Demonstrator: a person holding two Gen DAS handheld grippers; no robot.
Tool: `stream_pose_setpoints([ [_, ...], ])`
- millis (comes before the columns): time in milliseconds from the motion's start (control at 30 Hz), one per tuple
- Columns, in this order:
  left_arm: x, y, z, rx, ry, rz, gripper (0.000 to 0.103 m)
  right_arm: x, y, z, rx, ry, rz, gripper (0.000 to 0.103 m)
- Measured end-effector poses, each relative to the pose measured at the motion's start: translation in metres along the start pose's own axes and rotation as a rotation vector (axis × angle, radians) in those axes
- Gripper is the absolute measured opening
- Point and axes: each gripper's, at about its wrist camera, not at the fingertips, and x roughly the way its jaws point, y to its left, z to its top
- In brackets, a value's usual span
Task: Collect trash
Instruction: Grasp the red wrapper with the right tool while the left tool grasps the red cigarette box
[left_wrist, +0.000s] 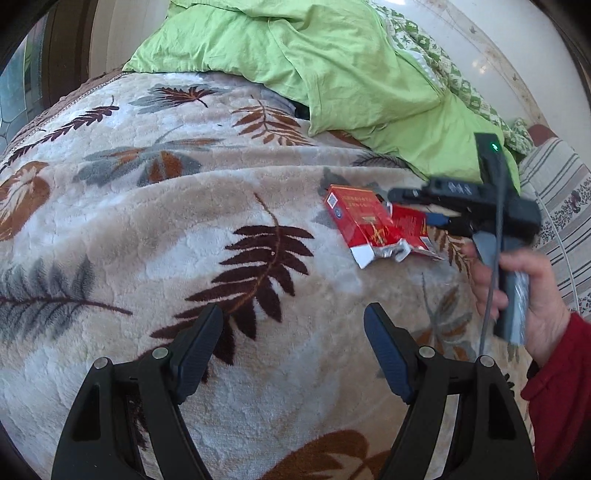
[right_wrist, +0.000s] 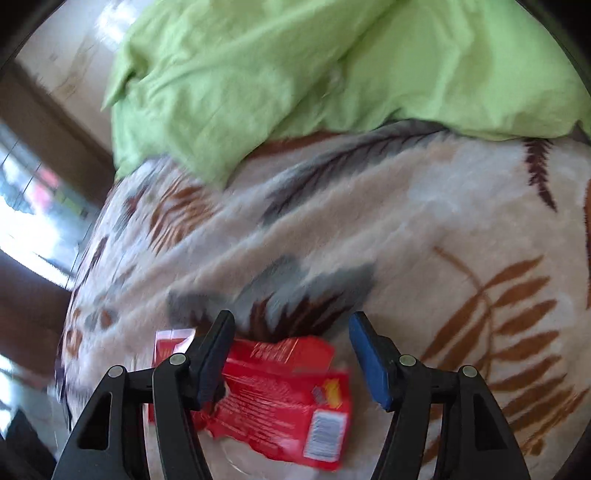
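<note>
Trash on the leaf-print blanket (left_wrist: 229, 206): a red cigarette pack (left_wrist: 360, 225), torn open with silver foil showing, and beside it a crumpled red wrapper (right_wrist: 284, 398) bearing a barcode. Your right gripper (right_wrist: 291, 354) hangs spread wide over the wrapper — nothing held. Your left gripper (left_wrist: 293, 347) is likewise wide apart, empty, short of the pack.

Bed: leaf-print plush blanket (left_wrist: 184, 221), crumpled green sheet (left_wrist: 332, 66) behind it
Wall: pale (left_wrist: 480, 44)
Window: bright daylight, left (right_wrist: 22, 206)
</note>
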Motion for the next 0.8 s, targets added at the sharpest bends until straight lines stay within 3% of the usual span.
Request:
stream_pose_setpoints([
  [233,-0.004,0.005,0.001,-0.022,-0.014,0.003,0.078,-0.016,0.032,-0.061,-0.155,0.072,0.104,0.065],
  [300,-0.007,0.006,0.003,-0.023,-0.026,0.004,0.078,-0.021,0.038,-0.075,-0.152,0.057,0.092,0.028],
  [433,-0.010,0.004,0.007,-0.006,-0.041,-0.023,0.078,-0.037,0.047,-0.099,-0.076,-0.008,0.106,0.010],
  [633,-0.002,-0.009,0.025,0.066,-0.029,-0.028,0.087,-0.091,0.061,-0.145,0.000,-0.144,-0.141,0.006],
  [800,0.041,-0.033,0.048,0.136,0.016,0.042,0.087,-0.136,0.060,-0.191,0.133,-0.208,-0.094,0.006],
])
